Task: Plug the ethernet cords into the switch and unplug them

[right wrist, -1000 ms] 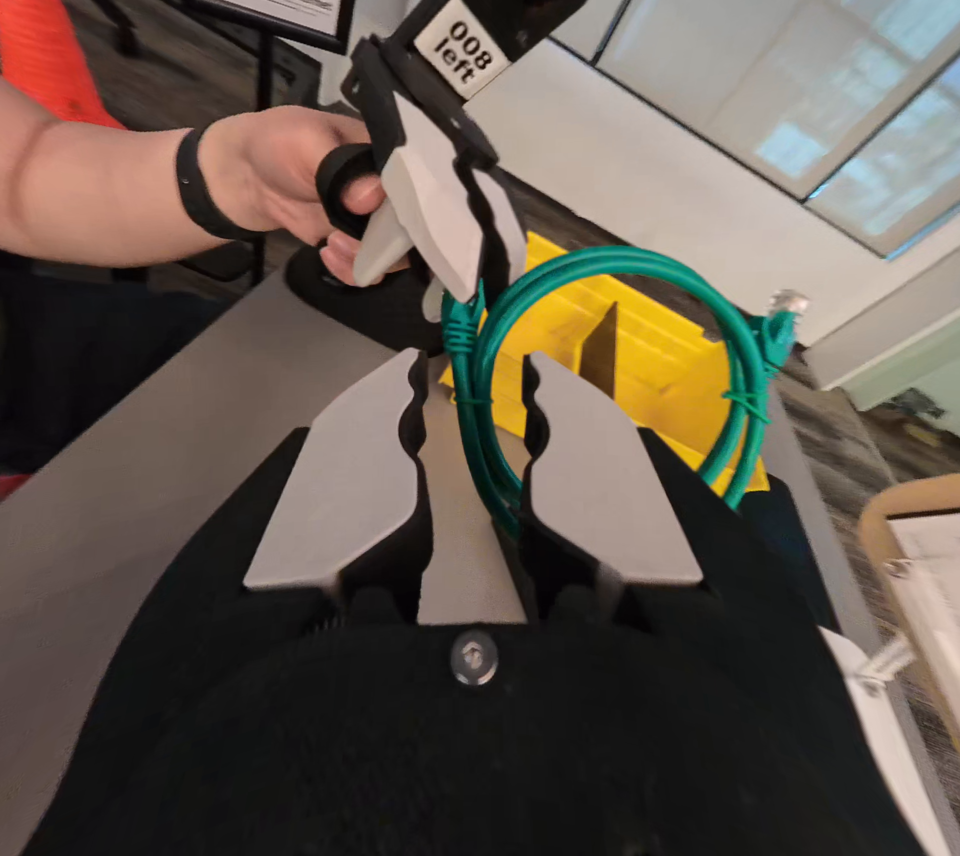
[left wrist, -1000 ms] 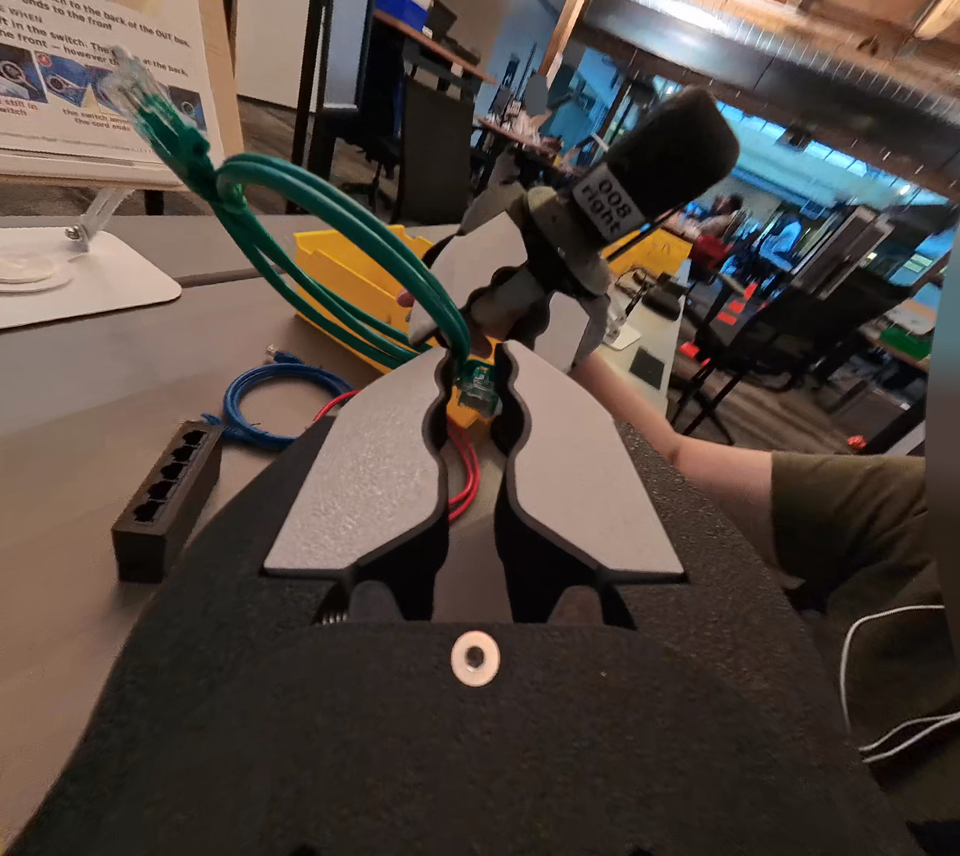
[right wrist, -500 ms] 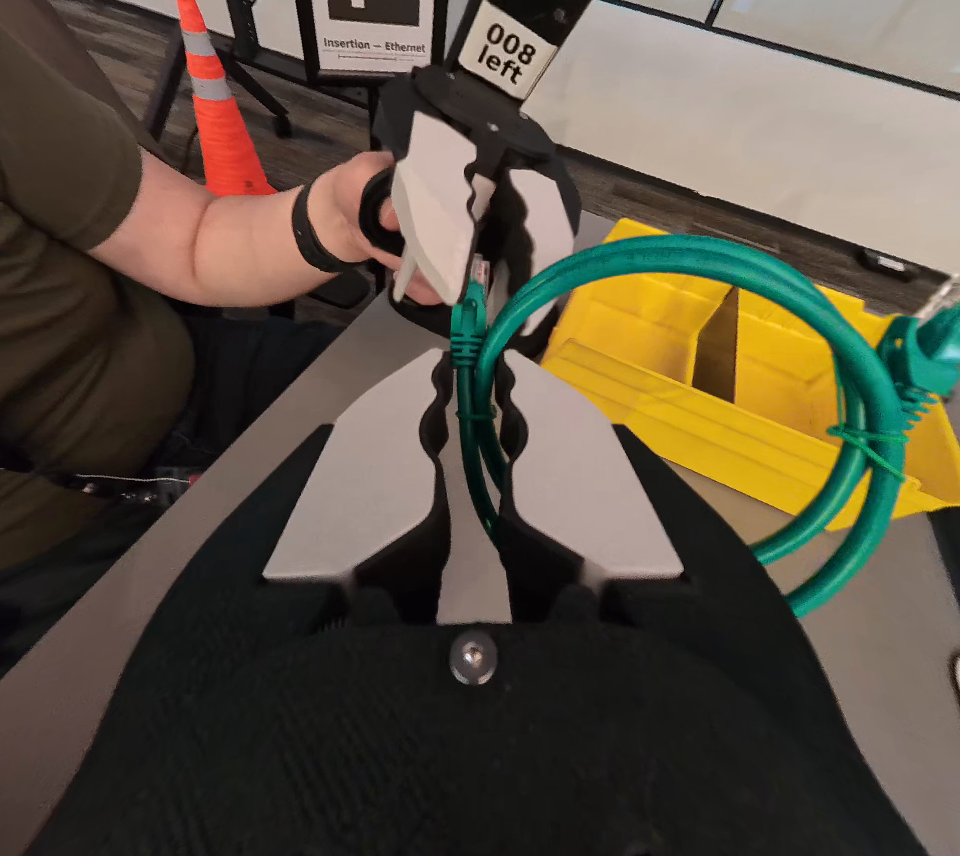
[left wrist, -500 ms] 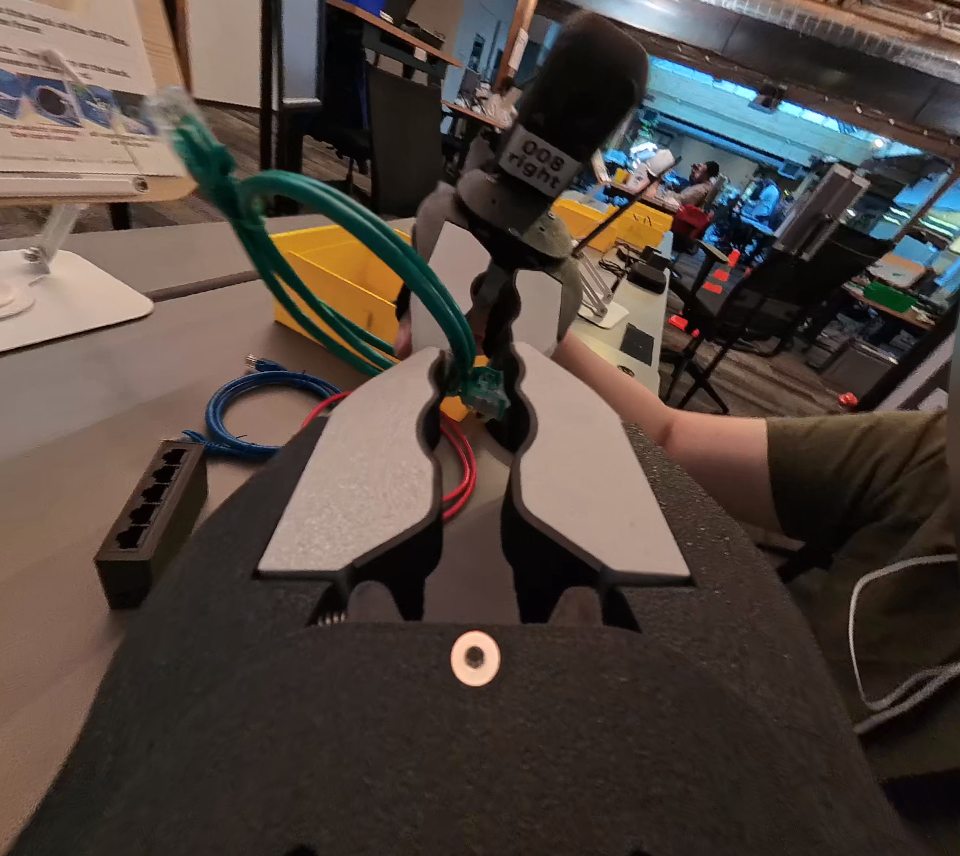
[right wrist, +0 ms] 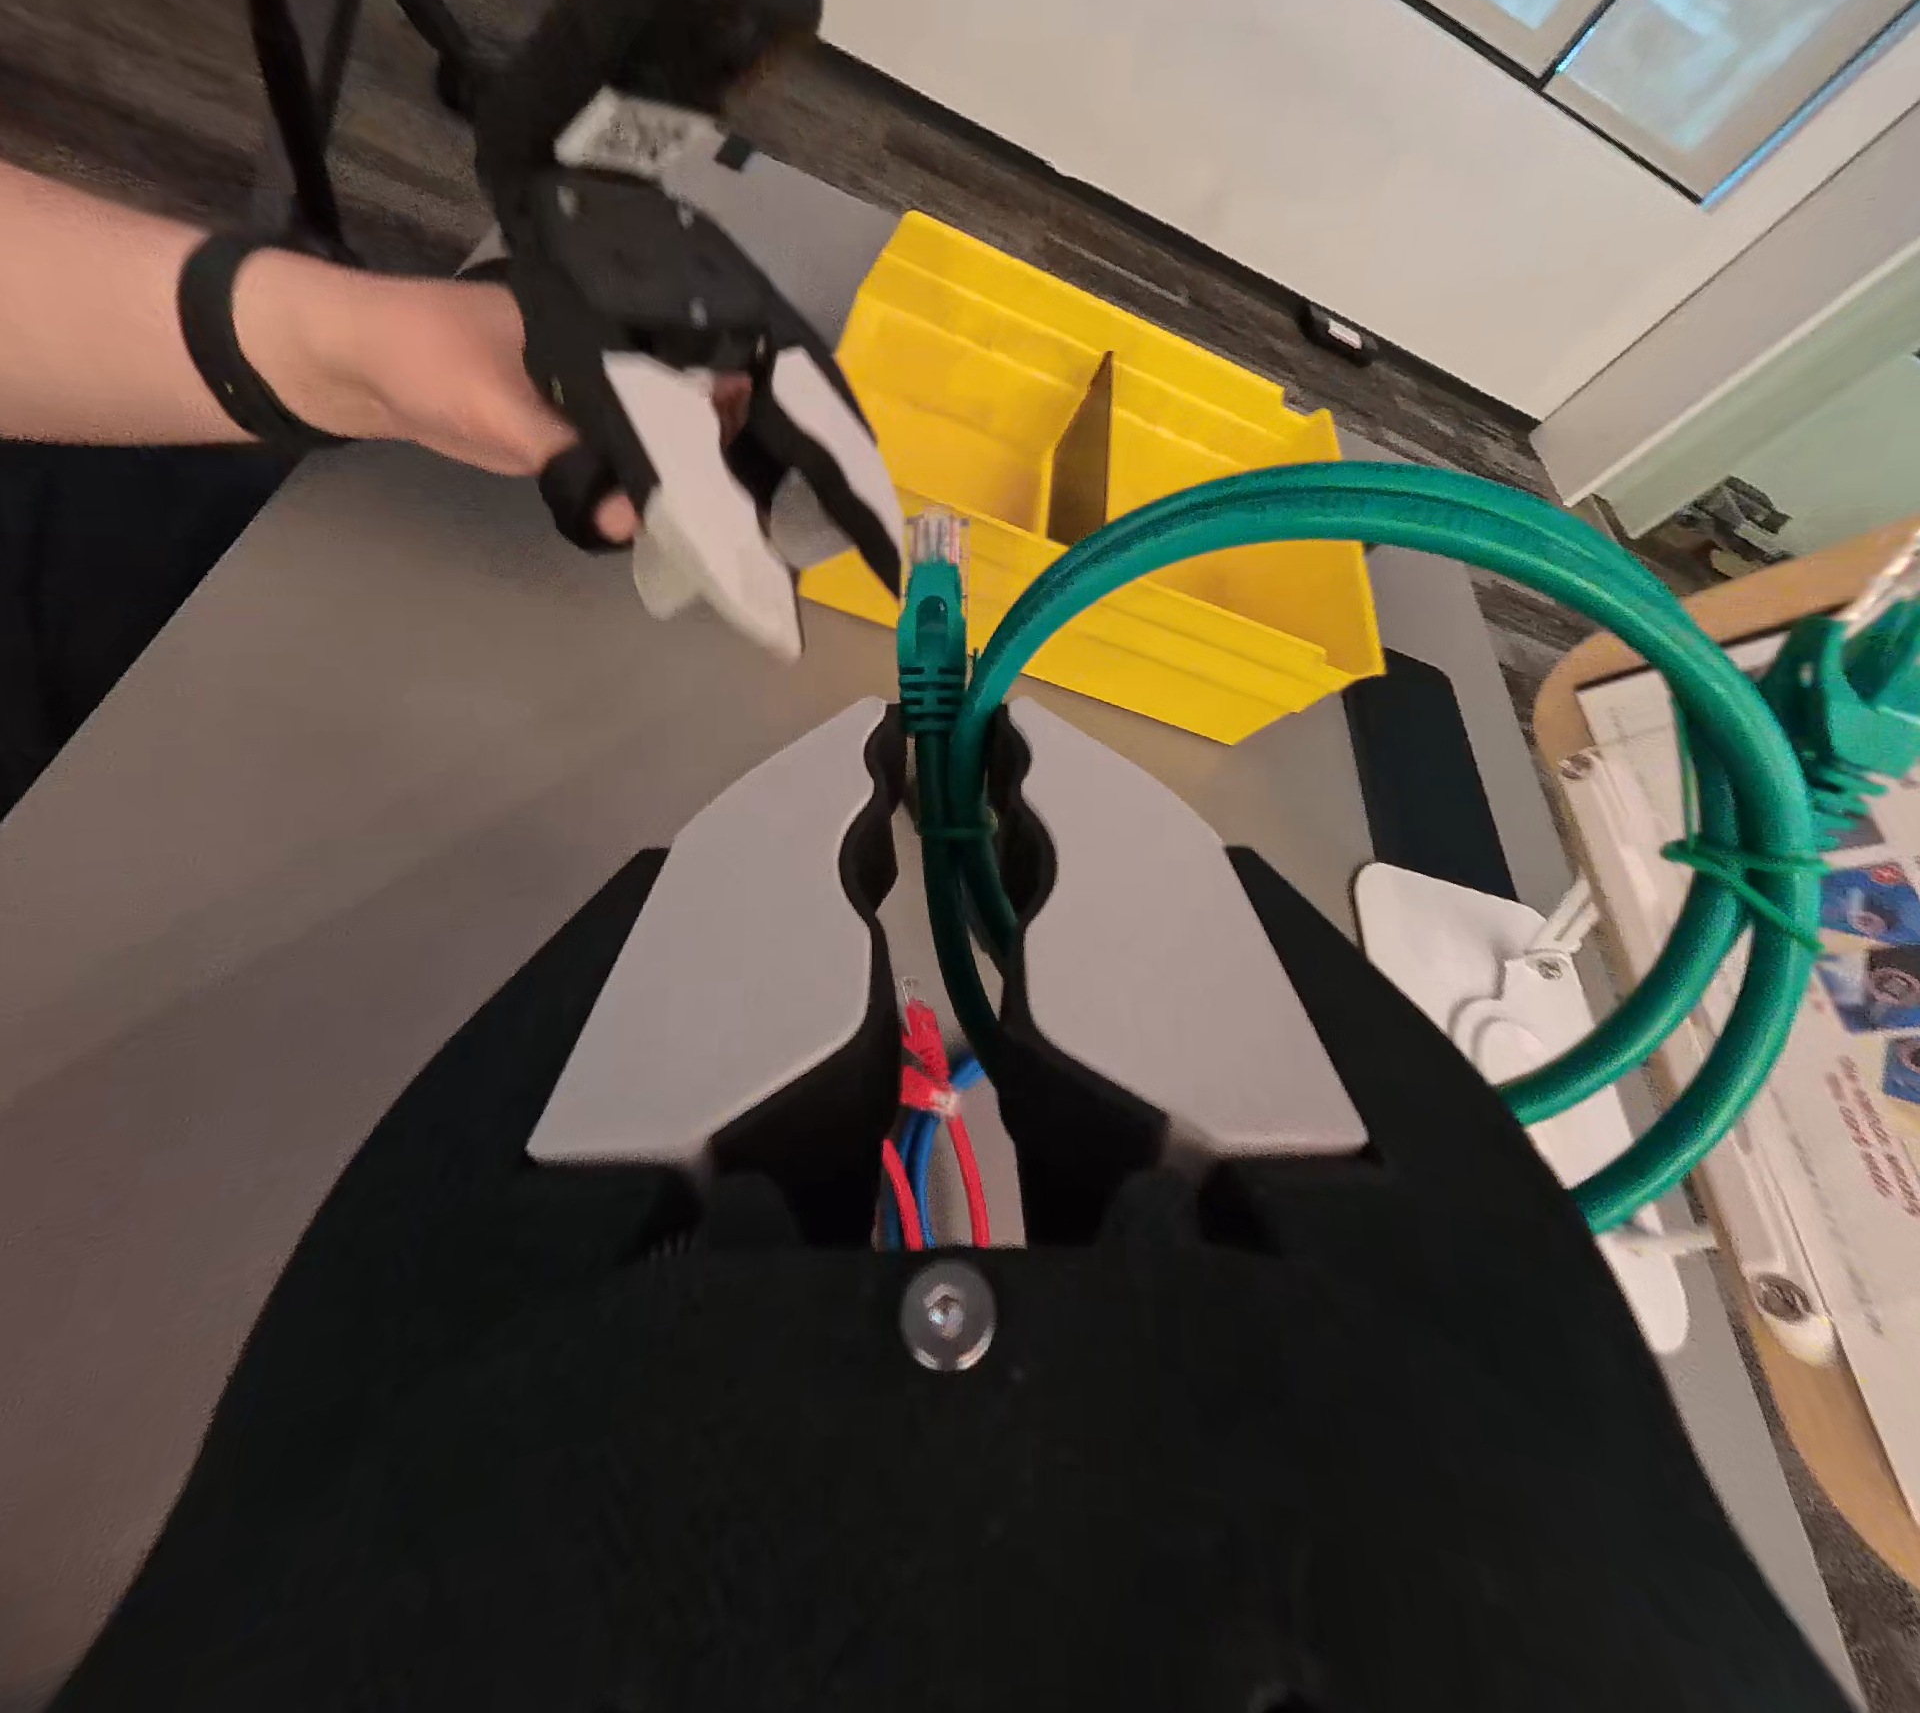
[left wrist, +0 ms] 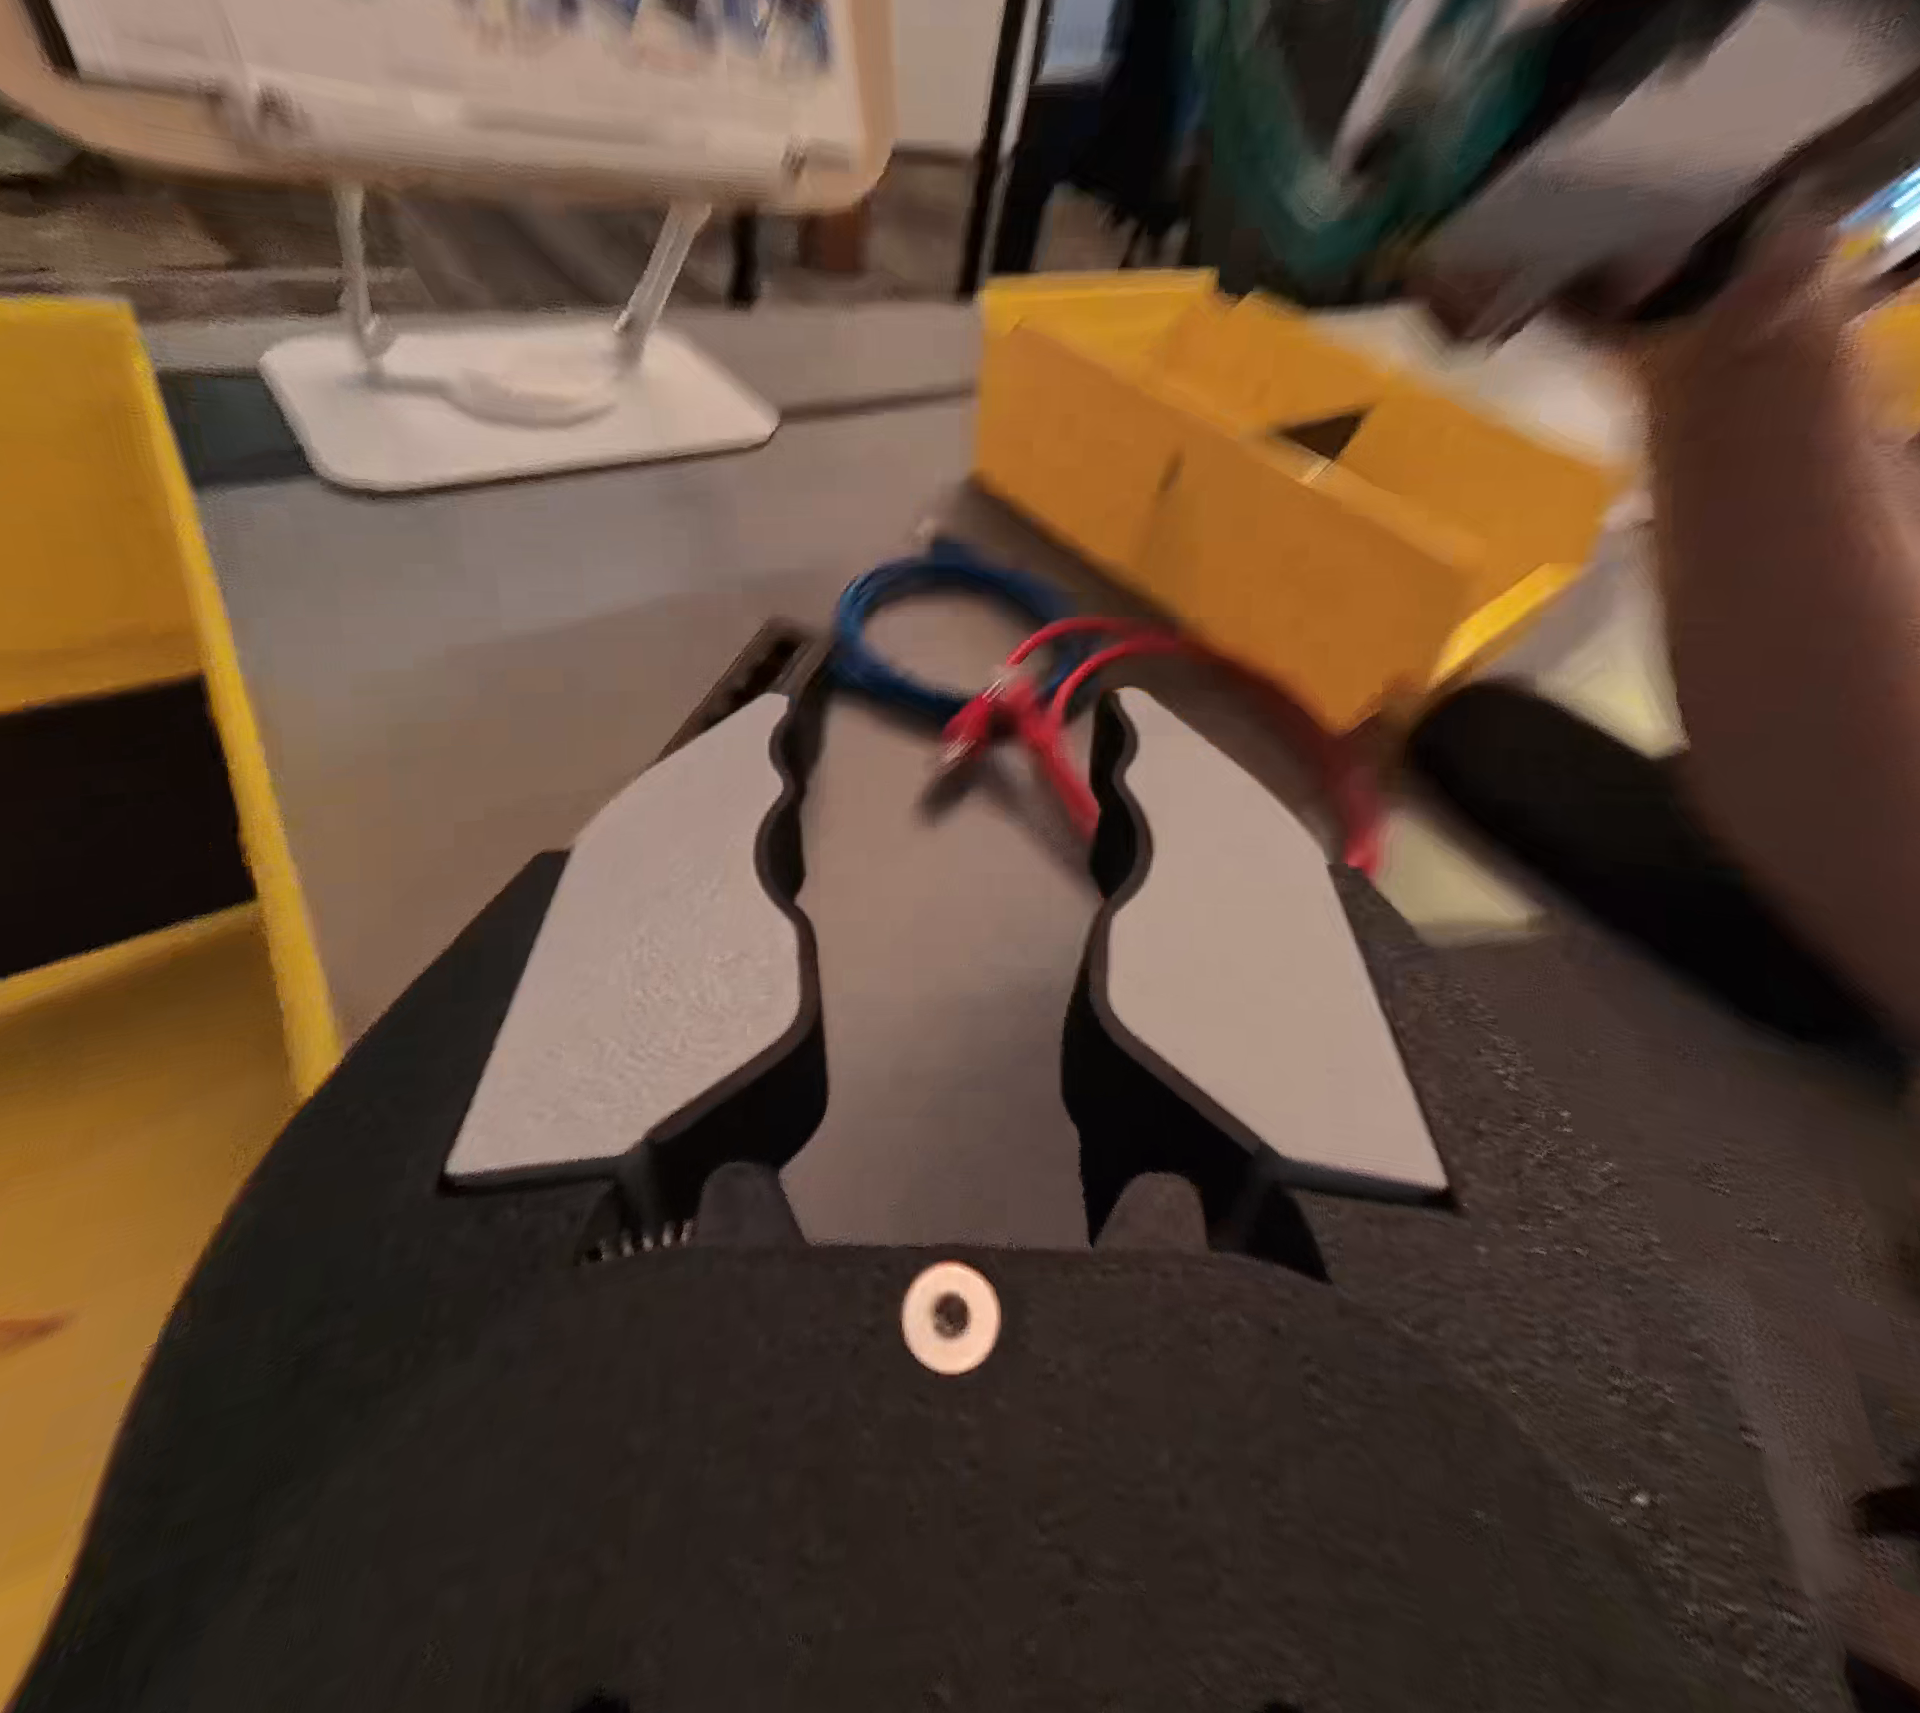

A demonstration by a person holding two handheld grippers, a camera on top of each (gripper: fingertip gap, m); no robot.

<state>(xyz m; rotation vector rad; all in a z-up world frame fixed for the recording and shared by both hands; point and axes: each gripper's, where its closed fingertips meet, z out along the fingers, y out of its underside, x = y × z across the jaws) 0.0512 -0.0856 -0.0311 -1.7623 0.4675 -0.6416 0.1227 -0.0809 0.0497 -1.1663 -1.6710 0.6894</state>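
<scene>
My right gripper [right wrist: 945, 718] is shut on a coiled green ethernet cord [right wrist: 1558, 728]. One plug [right wrist: 932, 614] sticks up past the fingertips, and the other plug hangs at the coil's far right. My left gripper [left wrist: 945, 718] is open and empty, low over the table; it also shows in the right wrist view [right wrist: 831, 598], just left of the green plug. A red cord [left wrist: 1049, 687] and a blue cord [left wrist: 894, 624] lie on the table ahead of it. A black corner, probably the switch [left wrist: 764, 661], peeks from behind my left finger. The left wrist view is blurred.
A yellow divided bin [right wrist: 1091, 468] stands on the grey table [right wrist: 364, 780] beyond the cords. A second yellow bin [left wrist: 114, 624] is at the left. An instruction board on a white stand [left wrist: 499, 385] is at the back. A person's hand [right wrist: 416, 375] holds the left gripper. My right tips are about 20 cm from the switch [left wrist: 764, 661], my left tips only 12 cm.
My left gripper has let go of the green plug, opened, and swung down toward the red and blue cords. My right gripper still holds the green cord, now raised above the bin.
</scene>
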